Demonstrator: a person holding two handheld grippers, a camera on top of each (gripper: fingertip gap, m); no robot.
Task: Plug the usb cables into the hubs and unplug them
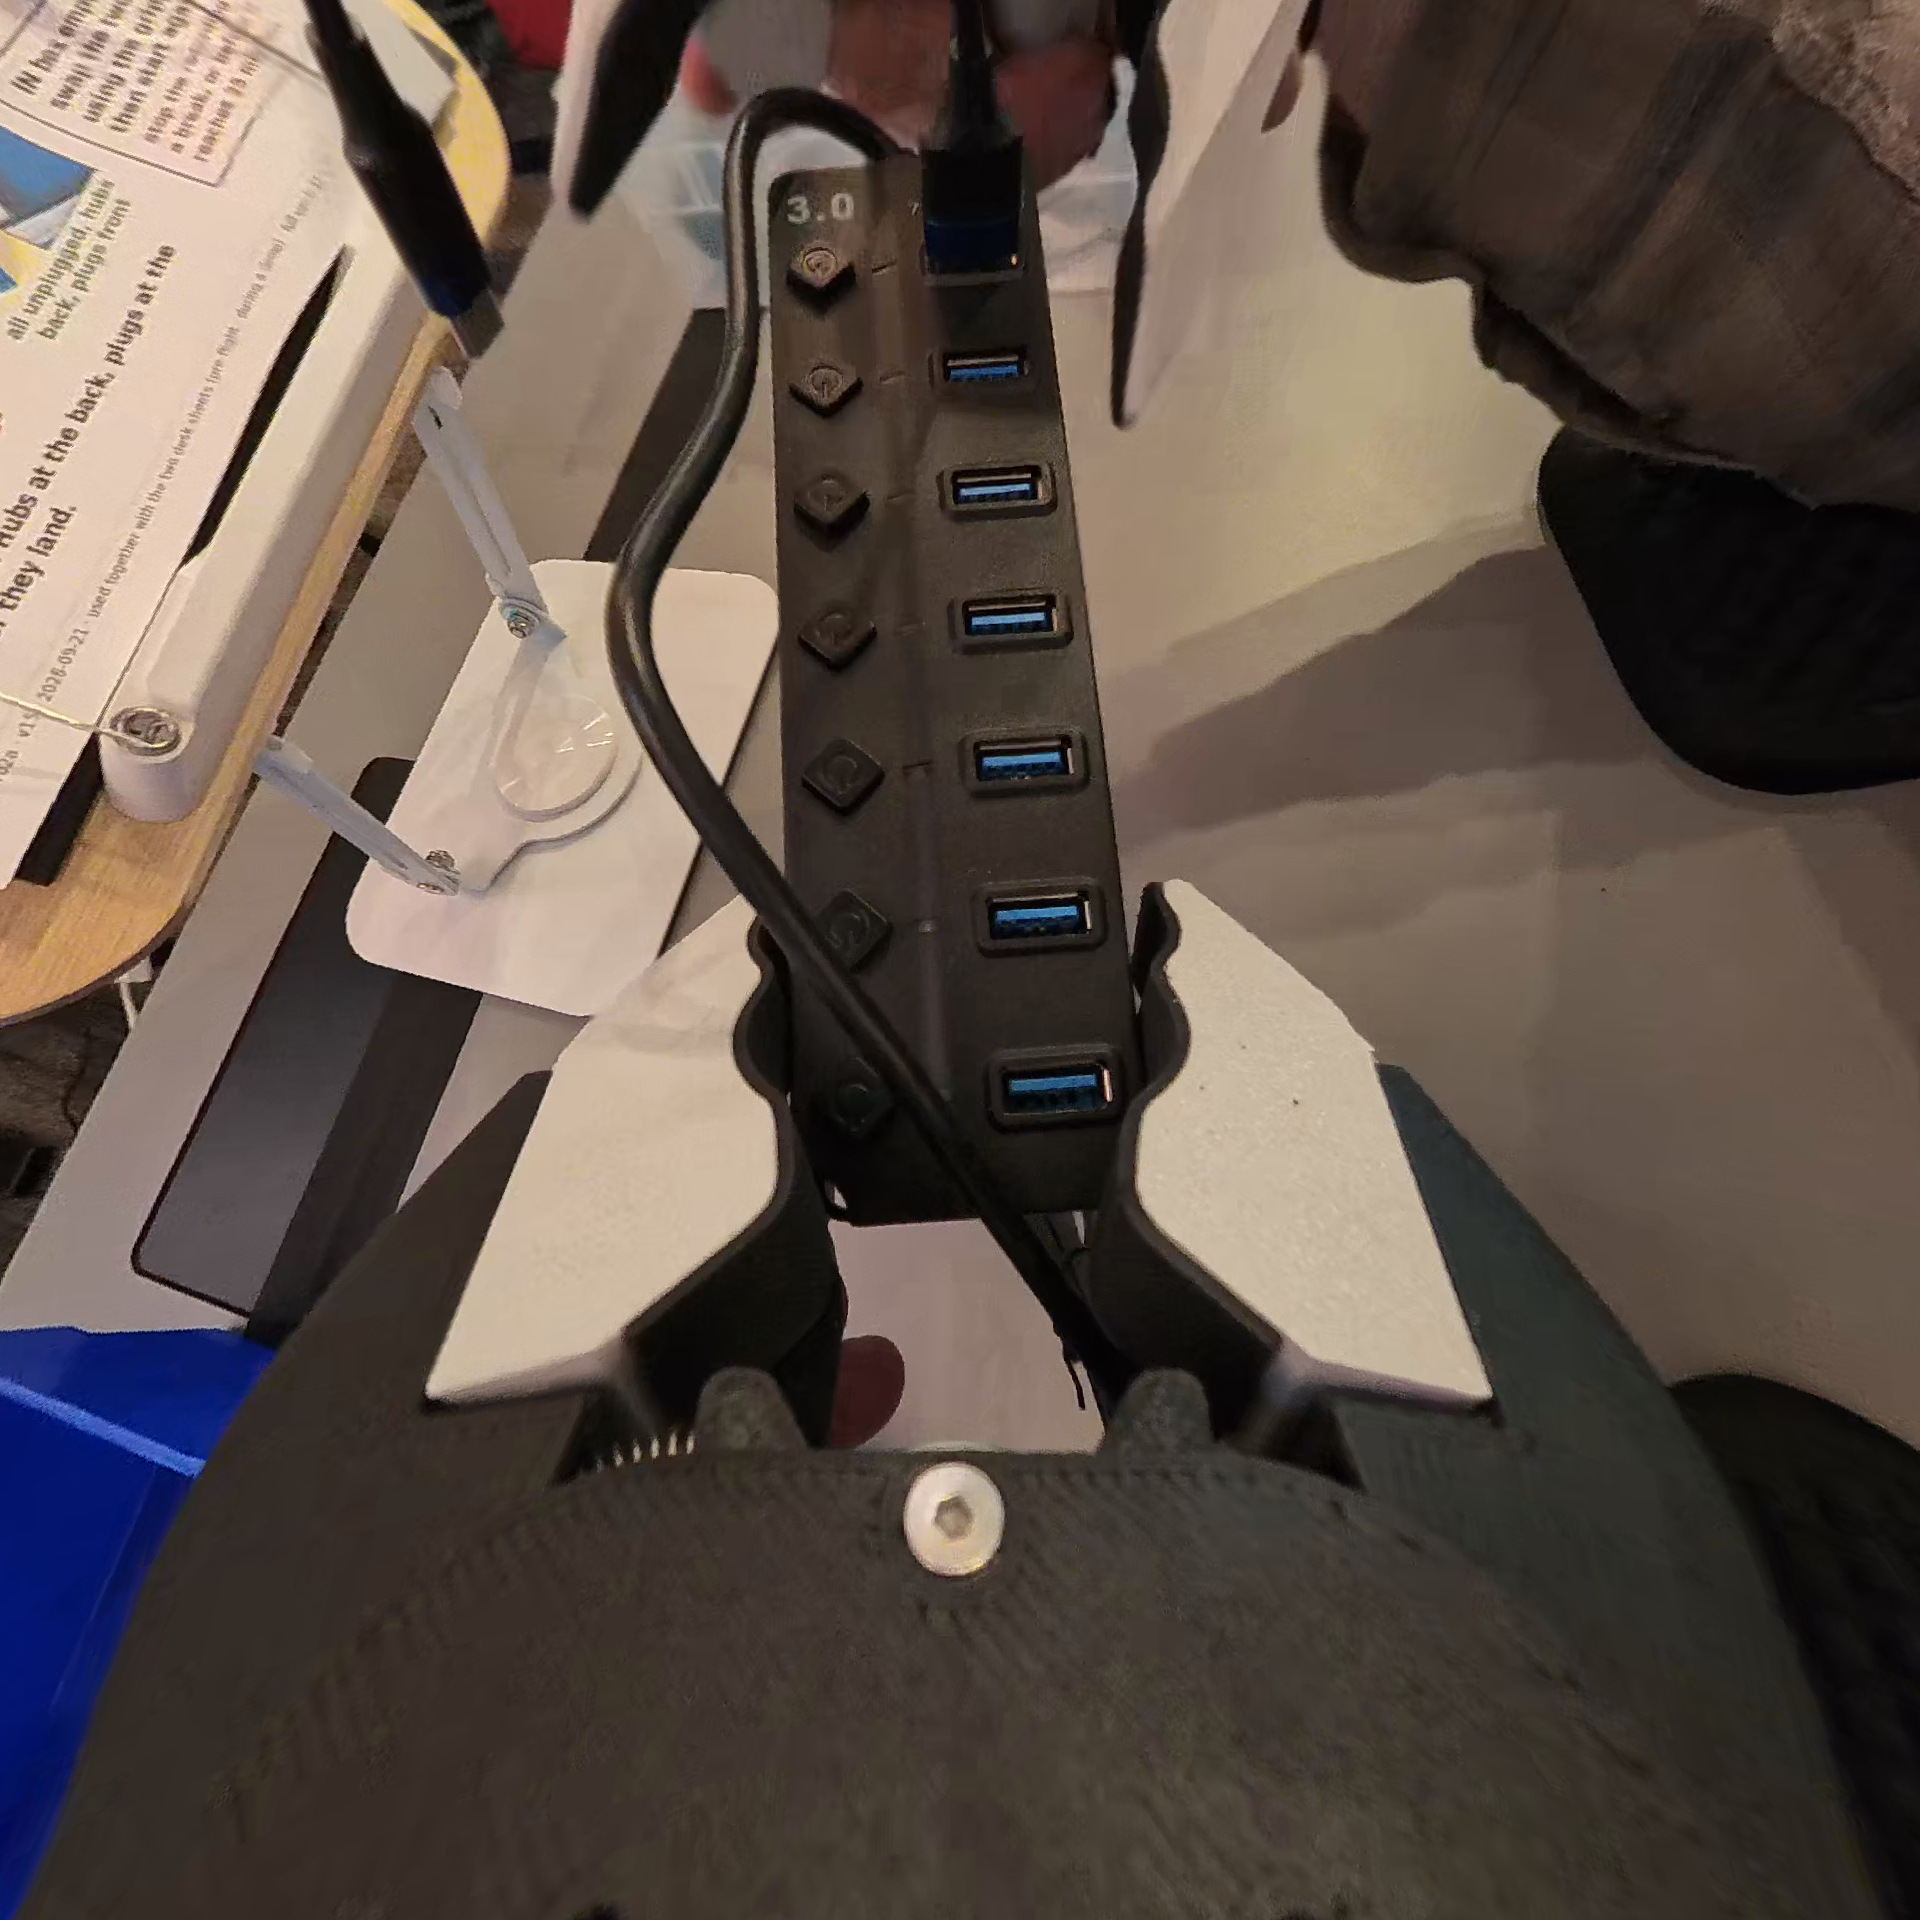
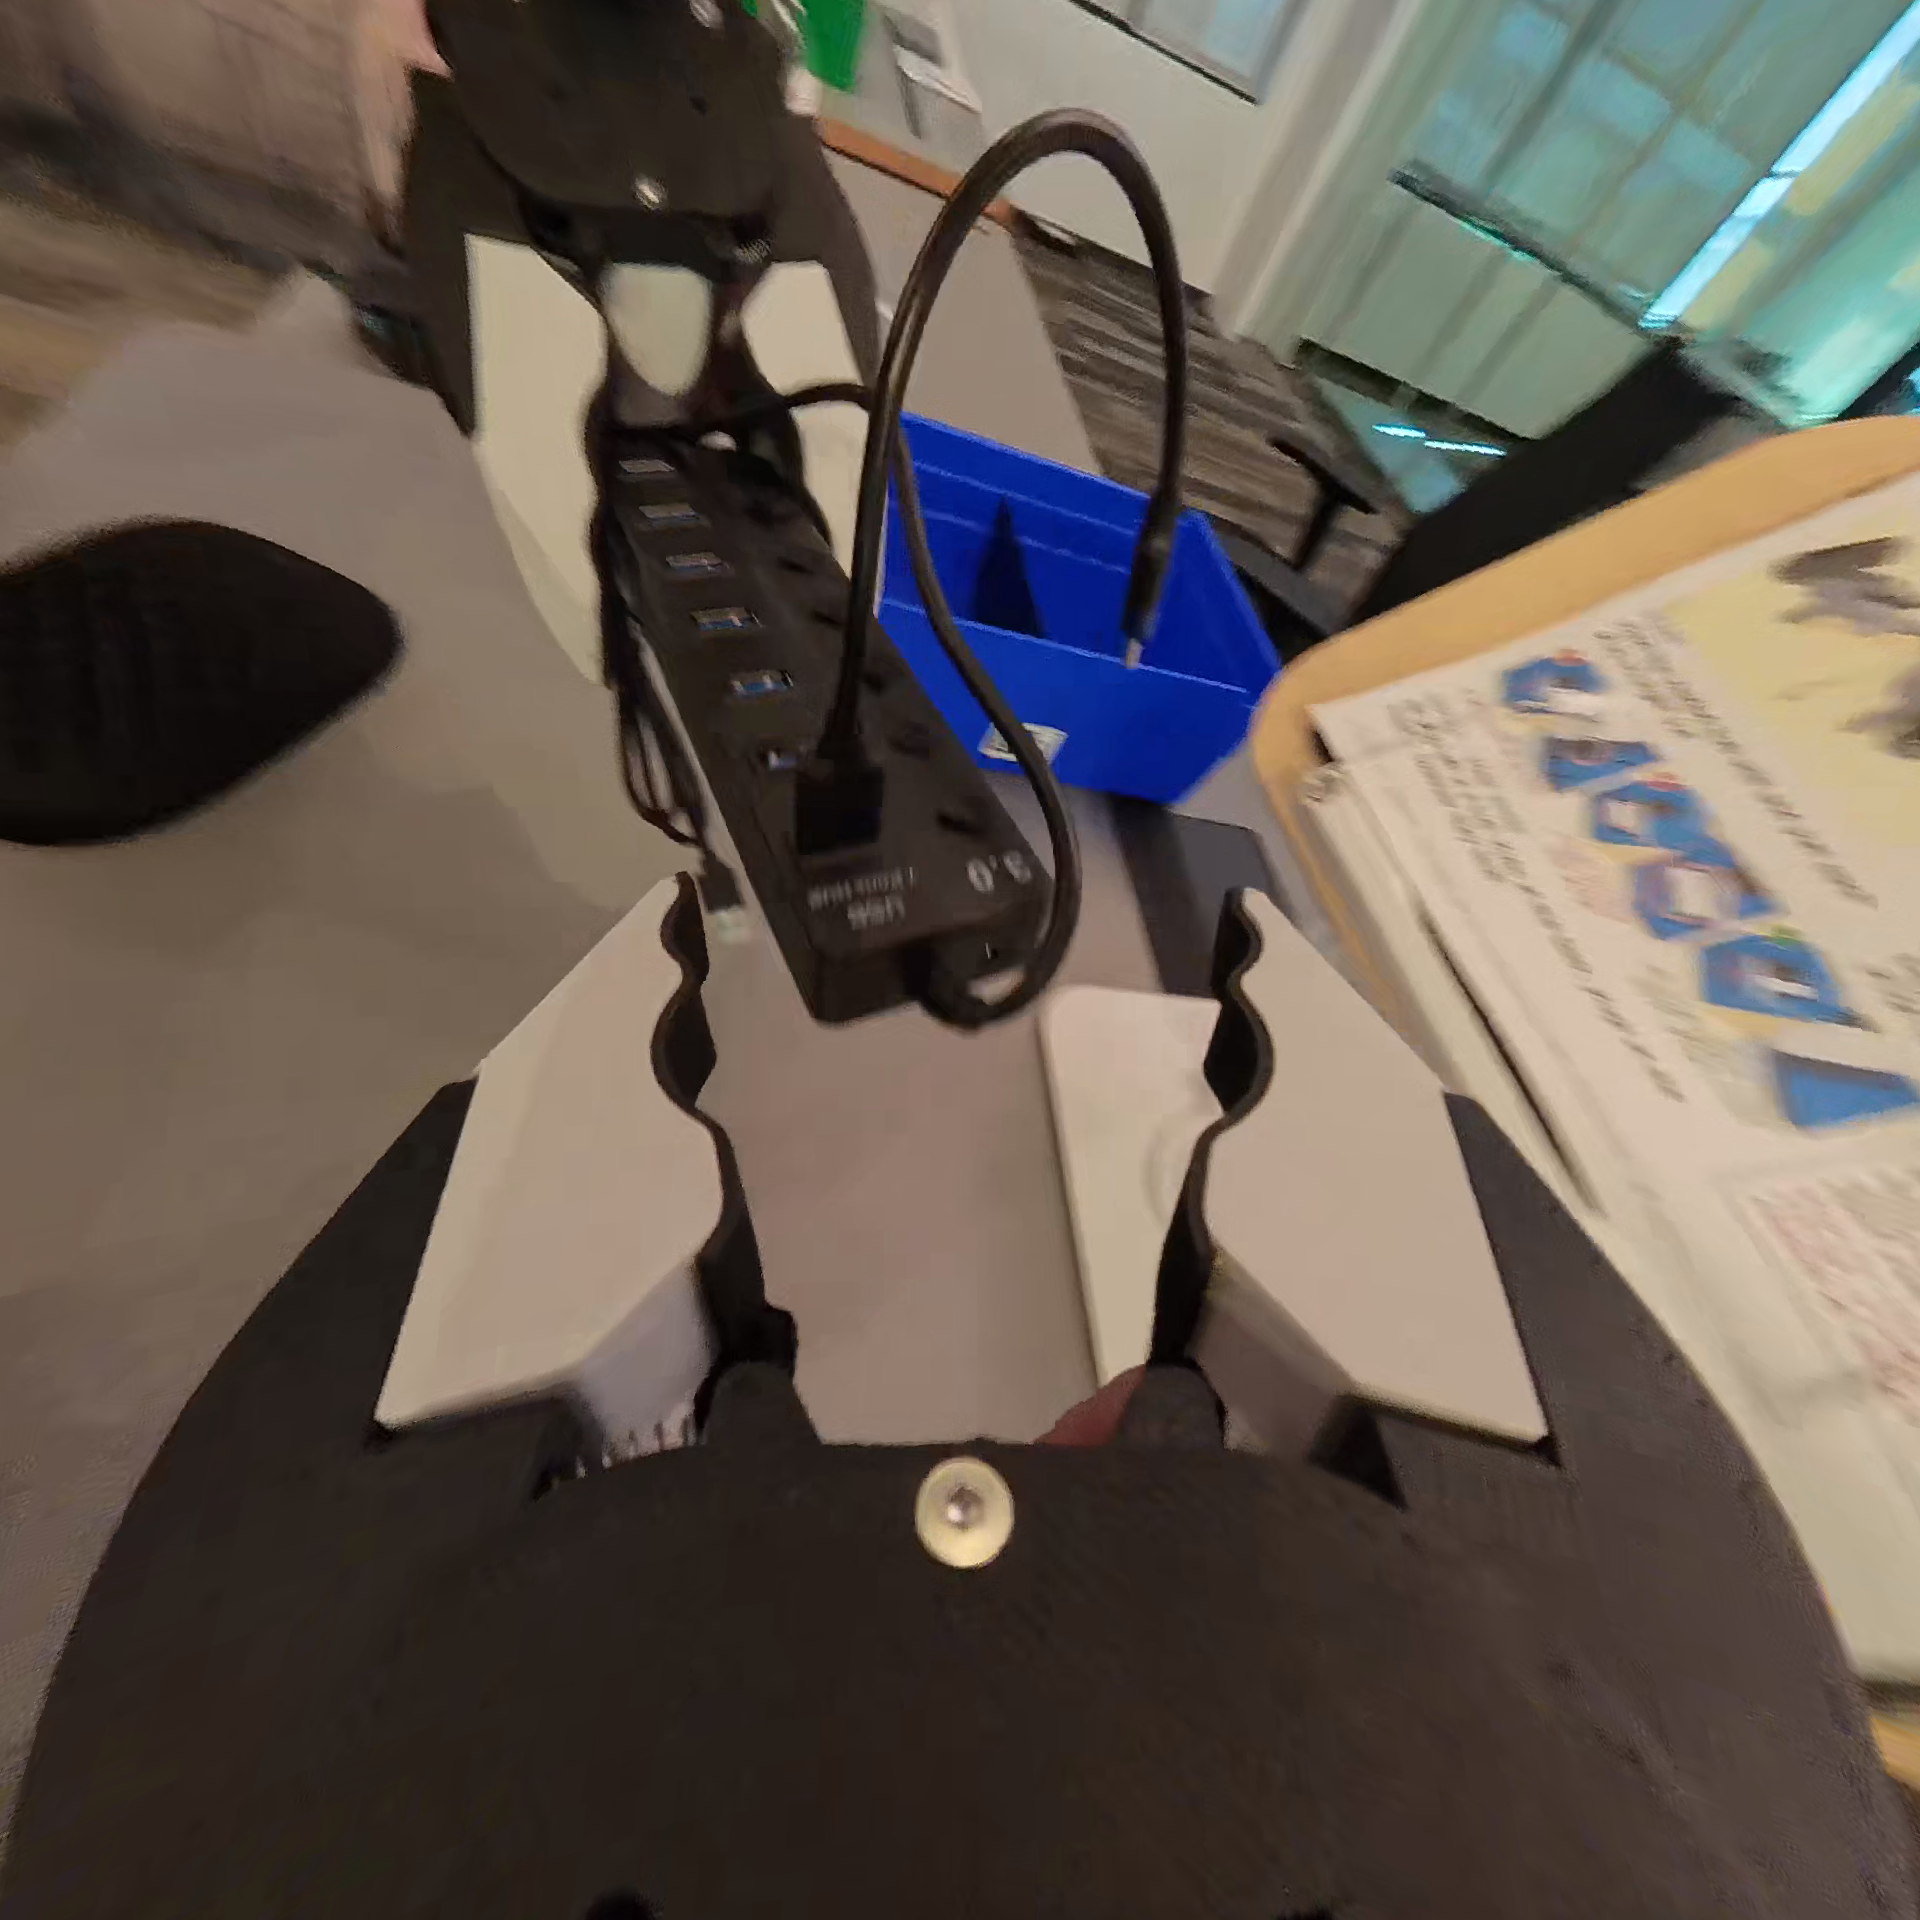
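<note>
Left claw clamped on hub; right claw apart, holding nothing.

Left to right: one blue bin [image 2: 1081,675] sits at your left on the table [image 1: 1299,644], one loose black plug [image 1: 436,218] dangling over the printed sheets [image 1: 114,343]. Your left claw [image 1: 951,997] is clamped on the near end of one black USB hub [image 1: 925,644], held lifted off the table. Count seven ports: six blue ones open, the far one filled by one black USB plug [image 1: 975,197], with seven buttons alongside. One black cable [image 1: 665,582] loops along the hub's left edge. Your right claw [image 2: 956,997] stands apart, just beside the hub's far end, touching nothing.
</note>
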